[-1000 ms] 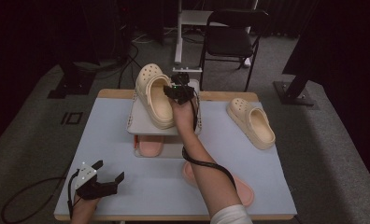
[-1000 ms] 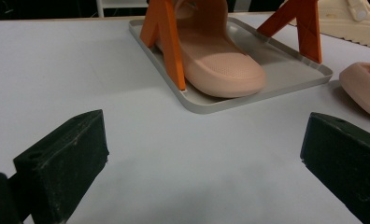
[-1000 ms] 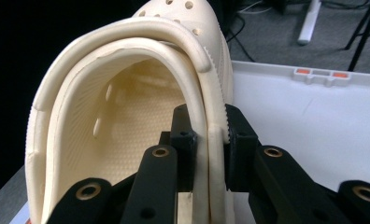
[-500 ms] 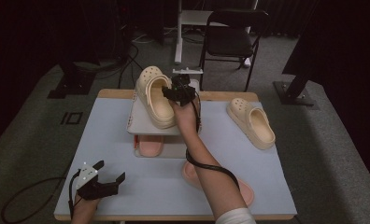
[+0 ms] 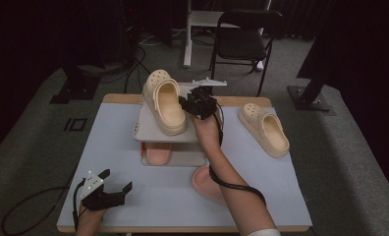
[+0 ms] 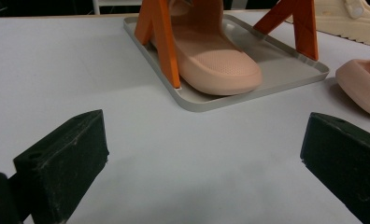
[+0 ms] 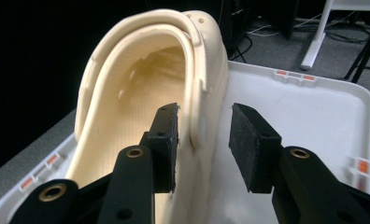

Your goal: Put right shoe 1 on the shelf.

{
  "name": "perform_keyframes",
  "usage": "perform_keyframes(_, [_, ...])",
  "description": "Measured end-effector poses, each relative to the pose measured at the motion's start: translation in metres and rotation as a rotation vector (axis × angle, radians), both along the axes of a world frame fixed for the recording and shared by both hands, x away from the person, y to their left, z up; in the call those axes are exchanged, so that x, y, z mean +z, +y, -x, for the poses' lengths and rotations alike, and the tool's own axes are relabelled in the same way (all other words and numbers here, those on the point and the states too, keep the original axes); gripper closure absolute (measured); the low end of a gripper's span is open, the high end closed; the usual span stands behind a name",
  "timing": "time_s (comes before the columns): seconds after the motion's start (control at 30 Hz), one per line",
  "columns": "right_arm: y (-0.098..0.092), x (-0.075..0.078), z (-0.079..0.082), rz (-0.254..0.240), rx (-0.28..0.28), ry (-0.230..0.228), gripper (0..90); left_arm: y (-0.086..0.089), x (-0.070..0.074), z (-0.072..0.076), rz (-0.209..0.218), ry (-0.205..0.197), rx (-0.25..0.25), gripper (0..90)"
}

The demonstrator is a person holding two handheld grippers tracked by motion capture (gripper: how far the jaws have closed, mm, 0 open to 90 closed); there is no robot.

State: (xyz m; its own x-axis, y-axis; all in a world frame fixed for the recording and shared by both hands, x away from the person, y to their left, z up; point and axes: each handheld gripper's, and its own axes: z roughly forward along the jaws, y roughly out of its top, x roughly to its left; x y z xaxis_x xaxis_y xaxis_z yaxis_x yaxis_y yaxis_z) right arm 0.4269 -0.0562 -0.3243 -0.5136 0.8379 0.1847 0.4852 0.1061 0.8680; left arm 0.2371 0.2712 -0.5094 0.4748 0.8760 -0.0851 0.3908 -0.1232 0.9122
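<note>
Item: cream foam clog, lying on the top tray of a two-tier rack with orange legs near the table's far edge, toe pointing away from us. We judge it light, springy and slightly grippy, not fragile; the side wall by the heel opening gives under pressure, so we take it there, one pad inside and one outside. The right gripper straddles that wall; its jaws have just been opening, partly apart, the pads off the foam, so nothing is held. The left gripper rests wide open and empty near the table's near-left corner. Its mate, a second cream clog, lies by the right edge.
</note>
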Motion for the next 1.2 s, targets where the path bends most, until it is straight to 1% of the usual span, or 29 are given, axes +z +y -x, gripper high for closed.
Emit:
perform_keyframes(0.07, [-0.004,-0.001,0.004,0.005,0.006,0.005,61.7,0.0,0.0,0.0,-0.003,0.002,-0.001,0.9])
perform_keyframes(0.13, [-0.009,-0.002,0.008,0.007,0.008,-0.006,63.2,0.0,0.0,0.0,-0.003,0.001,-0.002,0.9])
perform_keyframes(0.2, [-0.013,-0.003,0.012,0.015,0.015,-0.01,67.3,-0.001,0.0,0.0,-0.005,0.0,0.0,0.9])
perform_keyframes(0.23, [-0.014,-0.004,0.014,0.03,0.013,-0.018,69.8,-0.001,0.0,0.0,-0.004,0.002,-0.001,0.9])
perform_keyframes(0.27, [-0.015,-0.006,0.016,0.043,0.014,-0.021,76.6,-0.001,0.0,-0.001,-0.002,0.002,-0.001,0.9])
perform_keyframes(0.3, [-0.016,-0.008,0.018,0.055,0.023,-0.016,81.6,0.0,0.0,-0.001,-0.005,0.002,0.0,0.9])
perform_keyframes(0.37, [-0.016,-0.013,0.021,0.075,0.039,-0.005,89.4,-0.001,0.0,-0.001,-0.002,0.001,0.001,0.9])
perform_keyframes(0.47, [-0.016,-0.021,0.028,0.071,0.065,0.001,90.0,-0.001,0.0,0.0,-0.001,-0.001,0.001,0.9])
perform_keyframes(0.53, [-0.015,-0.025,0.031,0.079,0.076,0.002,90.0,-0.001,0.0,0.0,-0.004,0.0,0.002,0.9])
perform_keyframes(0.57, [-0.014,-0.027,0.033,0.077,0.081,0.009,90.0,0.0,0.0,0.0,-0.003,0.0,0.001,0.9])
perform_keyframes(0.63, [-0.013,-0.03,0.034,0.08,0.077,0.01,90.0,-0.001,0.0,0.0,-0.005,0.001,0.002,0.9])
perform_keyframes(0.67, [-0.013,-0.03,0.035,0.081,0.08,0.005,90.0,-0.001,0.0,0.0,-0.004,0.0,0.001,0.9])
perform_keyframes(0.77, [-0.014,-0.031,0.037,0.077,0.085,0.01,90.0,-0.001,-0.001,-0.001,-0.005,0.002,0.002,0.9])
perform_keyframes(0.83, [-0.013,-0.031,0.038,0.069,0.098,0.017,90.0,-0.001,-0.001,-0.002,-0.002,0.002,0.003,0.9])
perform_keyframes(0.9, [-0.012,-0.031,0.038,0.073,0.099,0.014,90.0,-0.002,-0.001,-0.002,-0.002,0.004,0.002,0.9])
perform_keyframes(1.0, [-0.009,-0.03,0.04,0.07,0.115,0.014,90.0,-0.002,-0.001,-0.001,-0.004,0.003,0.001,0.9])
perform_keyframes(1.07, [-0.007,-0.031,0.04,0.048,0.133,0.029,90.0,-0.002,-0.001,-0.002,-0.003,0.002,0.002,0.9])
perform_keyframes(1.13, [-0.002,-0.031,0.041,0.063,0.145,0.021,90.0,-0.002,-0.001,-0.002,-0.004,0.002,0.0,0.9])
perform_keyframes(1.17, [0.0,-0.032,0.041,0.052,0.152,0.027,90.0,-0.002,-0.001,-0.002,-0.004,0.001,0.0,0.9])
perform_keyframes(1.2, [0.003,-0.032,0.041,0.06,0.156,0.025,90.0,-0.003,-0.001,-0.002,-0.003,0.0,0.001,0.9])
